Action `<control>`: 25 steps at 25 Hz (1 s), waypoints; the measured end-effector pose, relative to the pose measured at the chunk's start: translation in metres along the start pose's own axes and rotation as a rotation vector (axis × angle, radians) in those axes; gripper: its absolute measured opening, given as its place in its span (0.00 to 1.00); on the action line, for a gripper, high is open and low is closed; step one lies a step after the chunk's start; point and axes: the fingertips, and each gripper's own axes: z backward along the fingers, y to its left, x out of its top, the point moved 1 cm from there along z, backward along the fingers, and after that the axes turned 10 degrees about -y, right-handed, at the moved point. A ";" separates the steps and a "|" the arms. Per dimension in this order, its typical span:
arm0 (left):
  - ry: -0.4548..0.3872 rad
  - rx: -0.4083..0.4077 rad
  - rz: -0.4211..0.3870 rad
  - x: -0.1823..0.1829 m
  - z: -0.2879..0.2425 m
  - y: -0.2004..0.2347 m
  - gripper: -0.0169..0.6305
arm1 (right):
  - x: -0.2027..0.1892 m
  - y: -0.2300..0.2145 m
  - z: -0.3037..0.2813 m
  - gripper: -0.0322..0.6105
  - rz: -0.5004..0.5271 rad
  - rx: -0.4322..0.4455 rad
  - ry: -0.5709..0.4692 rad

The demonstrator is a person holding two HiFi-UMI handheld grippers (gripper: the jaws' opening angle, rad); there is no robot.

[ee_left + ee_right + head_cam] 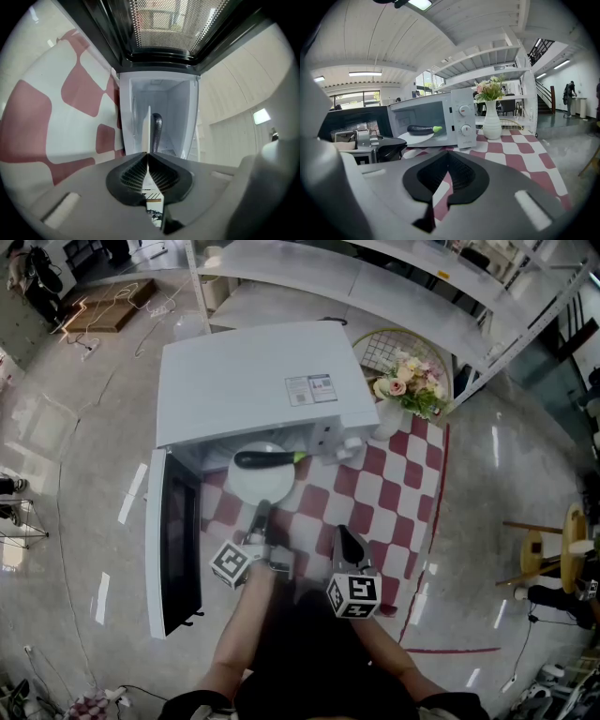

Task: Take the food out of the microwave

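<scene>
A dark eggplant (267, 458) with a green stem lies on a white plate (258, 482) at the mouth of the white microwave (244, 381), whose door (173, 540) hangs open to the left. My left gripper (262, 509) is shut on the plate's near rim. Its own view shows the plate (149, 123) edge-on between the closed jaws, with the eggplant (156, 131) beyond and the microwave cavity behind. My right gripper (340, 532) is shut with nothing in it, above the checked cloth to the right of the plate. The right gripper view shows the eggplant (423, 128) on the plate (416, 137).
A red and white checked cloth (394, 493) covers the table under the microwave. A white vase of flowers (408, 385) stands just right of the microwave's control panel (463, 118). White shelving (441, 315) runs behind. The open door blocks the left side.
</scene>
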 end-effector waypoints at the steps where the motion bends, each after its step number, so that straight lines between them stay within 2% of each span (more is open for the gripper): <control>1: 0.003 0.004 -0.004 -0.001 0.002 0.000 0.05 | 0.000 0.000 0.002 0.05 -0.001 0.000 -0.001; 4: 0.013 0.019 -0.030 -0.003 0.009 0.004 0.05 | -0.001 0.000 0.006 0.05 -0.002 0.002 -0.002; 11: 0.023 0.018 -0.031 -0.015 0.024 0.000 0.06 | -0.001 0.000 0.018 0.05 -0.016 0.016 -0.007; 25: -0.001 0.008 0.002 -0.037 0.052 -0.003 0.06 | -0.003 -0.013 0.049 0.05 -0.018 0.040 -0.011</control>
